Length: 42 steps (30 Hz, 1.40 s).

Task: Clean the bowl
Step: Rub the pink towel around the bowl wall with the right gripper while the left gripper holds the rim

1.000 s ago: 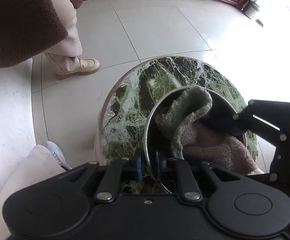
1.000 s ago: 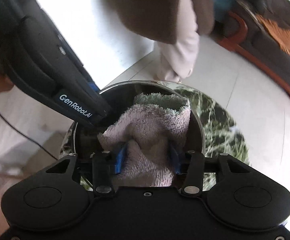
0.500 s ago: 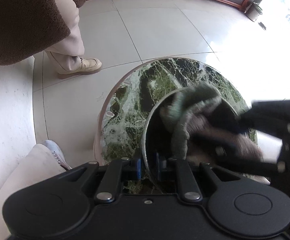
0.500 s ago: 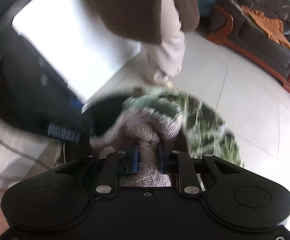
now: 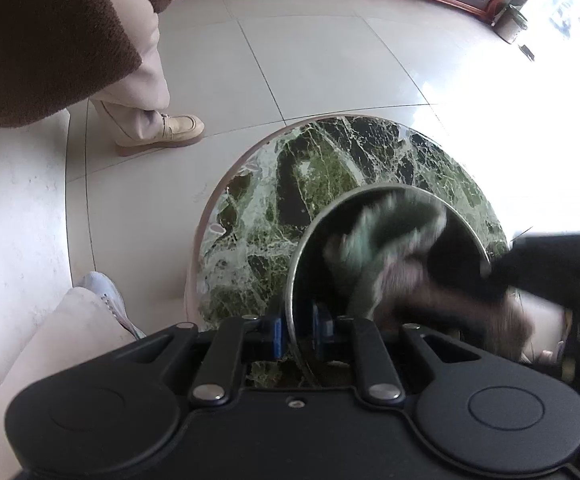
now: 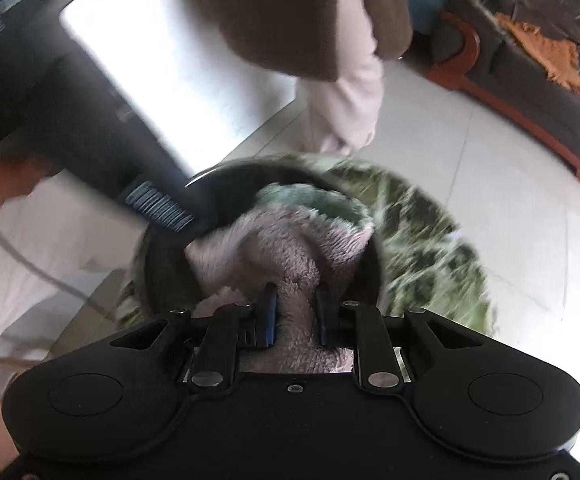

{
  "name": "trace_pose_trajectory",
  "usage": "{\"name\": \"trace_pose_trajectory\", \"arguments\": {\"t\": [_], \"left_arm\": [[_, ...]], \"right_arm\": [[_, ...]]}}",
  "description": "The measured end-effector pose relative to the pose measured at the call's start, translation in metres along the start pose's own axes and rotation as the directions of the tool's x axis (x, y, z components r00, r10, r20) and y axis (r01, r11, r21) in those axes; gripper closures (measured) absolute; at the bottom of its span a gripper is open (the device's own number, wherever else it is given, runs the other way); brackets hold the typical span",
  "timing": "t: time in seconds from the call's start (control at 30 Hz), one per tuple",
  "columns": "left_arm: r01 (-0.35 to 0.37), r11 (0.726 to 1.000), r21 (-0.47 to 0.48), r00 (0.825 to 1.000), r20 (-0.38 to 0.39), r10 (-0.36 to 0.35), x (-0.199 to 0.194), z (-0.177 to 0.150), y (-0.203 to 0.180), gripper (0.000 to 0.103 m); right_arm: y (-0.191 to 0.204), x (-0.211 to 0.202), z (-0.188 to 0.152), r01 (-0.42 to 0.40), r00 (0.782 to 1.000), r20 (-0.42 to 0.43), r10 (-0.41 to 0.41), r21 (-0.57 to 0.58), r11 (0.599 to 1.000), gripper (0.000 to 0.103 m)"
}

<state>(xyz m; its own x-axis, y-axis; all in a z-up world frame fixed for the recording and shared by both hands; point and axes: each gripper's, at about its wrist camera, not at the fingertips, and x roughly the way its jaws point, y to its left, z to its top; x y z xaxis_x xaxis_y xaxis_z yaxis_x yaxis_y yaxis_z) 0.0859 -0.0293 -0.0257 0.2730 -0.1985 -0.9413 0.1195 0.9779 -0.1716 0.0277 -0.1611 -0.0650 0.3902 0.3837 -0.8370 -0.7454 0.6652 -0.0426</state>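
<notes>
Since a second ago the fluffy pink-and-green towel (image 5: 385,256) has swept across the inside of the round shiny steel bowl (image 5: 301,264) and now shows as a smear, while the bowl sits as it did at the lower right of the left wrist view. At the left of that view lie pale floor tiles (image 5: 218,80), a person's cream trouser leg and beige shoe (image 5: 170,132); in the middle the round green-veined marble counter (image 5: 290,184) carries the bowl near its edge. The left tool (image 5: 298,332) is clamped on the bowl's near rim, one blue pad outside the wall and one inside, steadying it. At the right the right tool (image 6: 294,314), seen in its own view low in the middle, is pinched tight on a bunched neck of the towel, whose free end fills the bowl. I judge the bowl to be light, stiff and slick, apt to skid on polished stone, so the thin rim is the sensible hold; the towel is soft and limp and is best gripped by a gathered fold. The white lettering on the left tool's black body (image 6: 158,206), left of centre in the right wrist view, is too blurred to read.
</notes>
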Motion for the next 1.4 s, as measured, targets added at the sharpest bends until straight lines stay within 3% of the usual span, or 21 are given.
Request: {"name": "trace_pose_trajectory", "arguments": {"t": [0.07,0.17,0.33,0.57,0.7,0.97,1.07,1.2,1.4], "left_arm": [[-0.002,1.0,0.006,1.0,-0.002,0.002,0.0,0.001,-0.001,0.09],[-0.006,1.0,0.012,1.0,-0.006,0.006,0.0,0.001,-0.002,0.09],[-0.011,1.0,0.016,1.0,-0.002,0.011,0.0,0.001,-0.005,0.089],[-0.016,0.999,0.041,1.0,-0.007,0.017,-0.001,0.0,-0.008,0.089],[-0.006,0.999,0.038,1.0,-0.014,0.006,-0.001,-0.001,-0.007,0.089],[-0.003,0.999,0.051,1.0,-0.005,0.003,0.0,0.003,-0.009,0.089],[-0.004,0.998,0.061,1.0,-0.009,0.005,0.001,0.003,-0.009,0.089],[-0.004,0.999,0.05,1.0,-0.004,0.004,0.001,0.002,-0.009,0.089],[0.011,0.999,0.044,1.0,0.003,-0.011,0.001,0.003,-0.007,0.088]], "right_arm": [[0.004,-0.001,0.002,-0.008,1.0,0.005,0.008,-0.024,1.0,0.084],[0.003,0.004,0.01,0.043,0.999,0.025,-0.041,-0.078,0.996,0.085],[-0.009,-0.004,0.004,0.046,0.999,0.021,-0.046,-0.02,0.999,0.085],[0.005,-0.015,0.001,0.036,0.999,0.038,-0.035,-0.033,0.999,0.085],[-0.006,-0.01,0.006,0.075,0.997,0.03,-0.074,-0.039,0.996,0.085],[0.011,-0.013,-0.006,0.019,1.0,-0.002,-0.019,-0.004,1.0,0.085],[0.014,-0.011,0.004,0.086,0.996,0.018,-0.085,-0.076,0.993,0.085],[0.007,-0.014,0.001,0.126,0.992,0.001,-0.126,-0.072,0.989,0.085],[0.018,-0.019,-0.011,0.033,0.999,-0.025,-0.032,0.03,0.999,0.085]]}}
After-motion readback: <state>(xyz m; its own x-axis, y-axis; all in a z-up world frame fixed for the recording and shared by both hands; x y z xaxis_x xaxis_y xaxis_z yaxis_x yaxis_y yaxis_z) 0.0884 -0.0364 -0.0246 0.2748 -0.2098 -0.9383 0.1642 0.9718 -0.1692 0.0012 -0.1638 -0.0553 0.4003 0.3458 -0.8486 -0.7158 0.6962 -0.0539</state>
